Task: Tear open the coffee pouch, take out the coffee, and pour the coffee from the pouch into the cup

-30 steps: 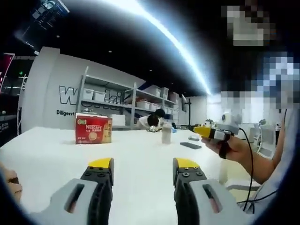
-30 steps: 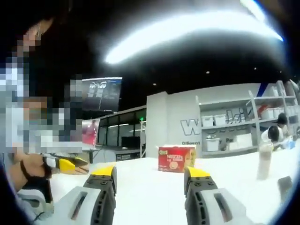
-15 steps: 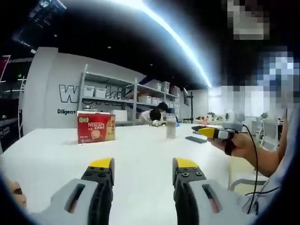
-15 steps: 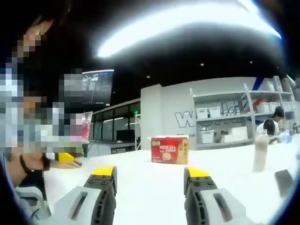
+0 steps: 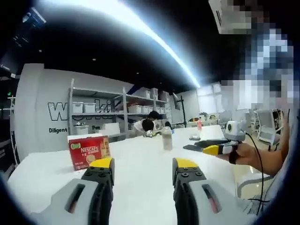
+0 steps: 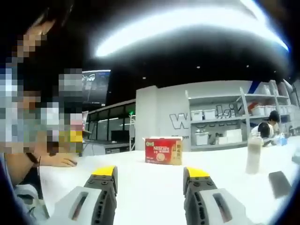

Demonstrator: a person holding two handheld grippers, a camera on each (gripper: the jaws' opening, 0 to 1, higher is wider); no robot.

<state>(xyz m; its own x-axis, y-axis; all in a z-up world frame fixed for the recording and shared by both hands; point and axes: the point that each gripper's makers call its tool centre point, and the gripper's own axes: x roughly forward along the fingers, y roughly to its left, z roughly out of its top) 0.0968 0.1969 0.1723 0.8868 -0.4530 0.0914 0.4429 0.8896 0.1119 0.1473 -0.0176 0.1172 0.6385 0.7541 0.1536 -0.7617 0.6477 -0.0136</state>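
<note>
- In the left gripper view, the left gripper (image 5: pixel 142 165) hangs above the white table (image 5: pixel 140 154) with its yellow-tipped jaws spread apart and nothing between them.
- The red Nescafé coffee box (image 5: pixel 89 151) stands upright on the table at about 10 o'clock from the left gripper, well apart from it.
- A pale bottle-like cup (image 5: pixel 167 138) stands upright farther back at about 1 o'clock, with a dark flat phone-like item (image 5: pixel 193 147) lying beside it.
- At 3 o'clock a hand (image 5: pixel 248 153) holds the right gripper's yellow tip (image 5: pixel 212 150) over the table's edge.
- In the right gripper view, the right gripper (image 6: pixel 150 172) also has its jaws spread wide, gripping nothing.
- There the coffee box (image 6: pixel 163 150) sits at 12 o'clock, past the jaws; the cup (image 6: pixel 253 153) stands at 2 o'clock, and the dark flat item (image 6: pixel 279 183) lies at 3 o'clock.
- A hand (image 6: pixel 54 161) rests on the table at 9 o'clock.
- Shelving with white bins (image 6: pixel 225 122) lines the far wall.
</note>
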